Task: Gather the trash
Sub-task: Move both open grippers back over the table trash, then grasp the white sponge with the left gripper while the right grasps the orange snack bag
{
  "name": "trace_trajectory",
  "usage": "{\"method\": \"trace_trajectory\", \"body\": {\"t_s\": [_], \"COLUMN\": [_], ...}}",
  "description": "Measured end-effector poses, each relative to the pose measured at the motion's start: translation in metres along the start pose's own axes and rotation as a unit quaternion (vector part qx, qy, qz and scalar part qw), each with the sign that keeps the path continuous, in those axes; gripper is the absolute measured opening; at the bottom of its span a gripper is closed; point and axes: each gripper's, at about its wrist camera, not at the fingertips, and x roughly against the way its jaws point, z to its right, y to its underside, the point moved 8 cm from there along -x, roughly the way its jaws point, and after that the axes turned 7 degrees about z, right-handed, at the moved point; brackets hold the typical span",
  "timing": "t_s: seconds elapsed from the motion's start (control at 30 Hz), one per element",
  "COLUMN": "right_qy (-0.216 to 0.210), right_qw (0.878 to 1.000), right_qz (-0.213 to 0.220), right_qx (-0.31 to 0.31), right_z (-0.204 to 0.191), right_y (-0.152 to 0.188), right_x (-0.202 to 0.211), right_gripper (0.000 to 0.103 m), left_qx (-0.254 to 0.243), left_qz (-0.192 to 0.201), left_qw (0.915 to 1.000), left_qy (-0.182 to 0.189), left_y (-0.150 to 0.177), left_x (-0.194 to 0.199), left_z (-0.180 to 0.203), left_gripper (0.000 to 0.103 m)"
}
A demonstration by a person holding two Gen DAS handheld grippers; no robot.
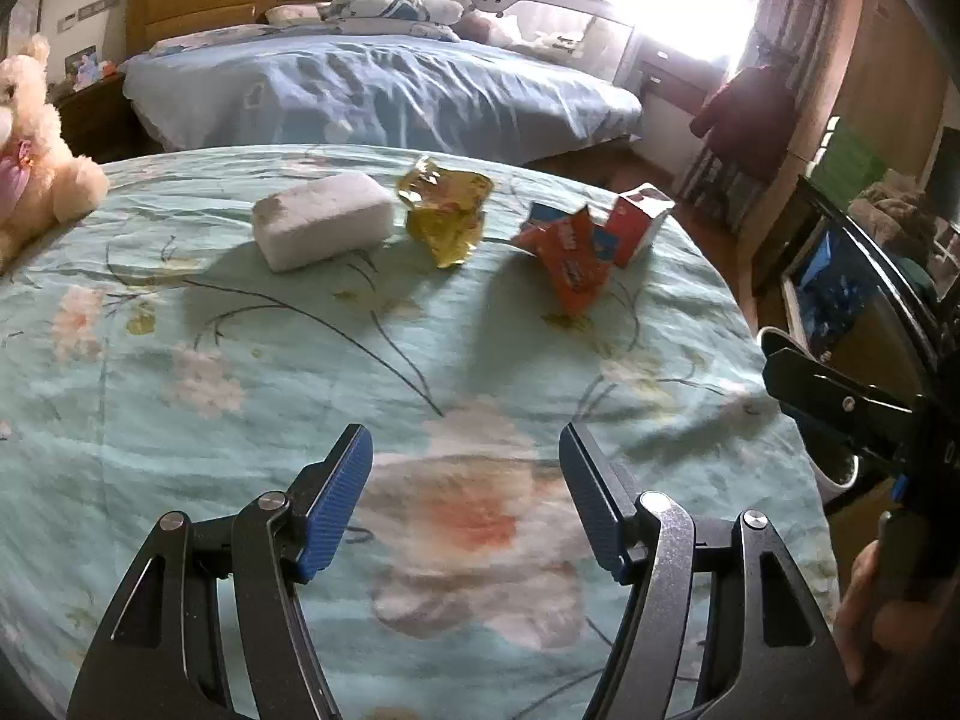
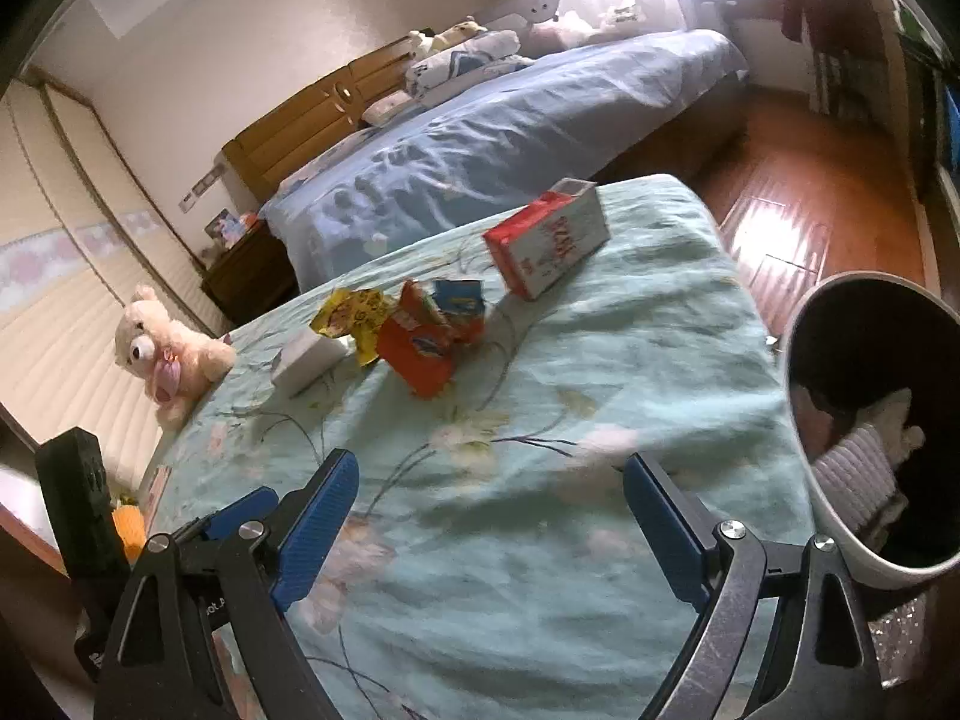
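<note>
Left wrist view: four pieces of trash are lying on the far side of the floral-clothed counter (image 1: pixel 240 420) — white block (image 1: pixel 321 221) at left, yellow wrapper (image 1: pixel 445 213), orange wrapper (image 1: pixel 570 264), red-and-white carton (image 1: pixel 637 221) at right, all uncollected. The bin (image 2: pixel 816 450) is standing off the counter's right edge, some pale items already sitting inside; most work is judged remaining. Left tongs (image 1: pixel 465 468) and right tongs (image 2: pixel 489 498) are both gaping wide, gripping and touching nothing.
</note>
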Motion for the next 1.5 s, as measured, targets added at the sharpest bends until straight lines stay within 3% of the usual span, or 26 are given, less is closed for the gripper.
{"method": "trace_trajectory", "body": {"t_s": [0.93, 1.5], "right_qy": [-0.014, 0.012], "right_qw": [0.999, 0.999], "right_qz": [-0.037, -0.032], "right_qx": [0.022, 0.025], "right_z": [-0.034, -0.032], "right_y": [-0.013, -0.027], "right_x": [-0.082, -0.111], "right_gripper": [0.091, 0.091], "left_qx": [-0.01, -0.074], "left_qz": [-0.016, -0.03], "left_qw": [0.9986, 0.9966], "left_qy": [-0.05, -0.021], "left_y": [-0.047, -0.081], "left_x": [-0.047, -0.089], "left_z": [-0.084, -0.089], "left_gripper": [0.07, 0.077]}}
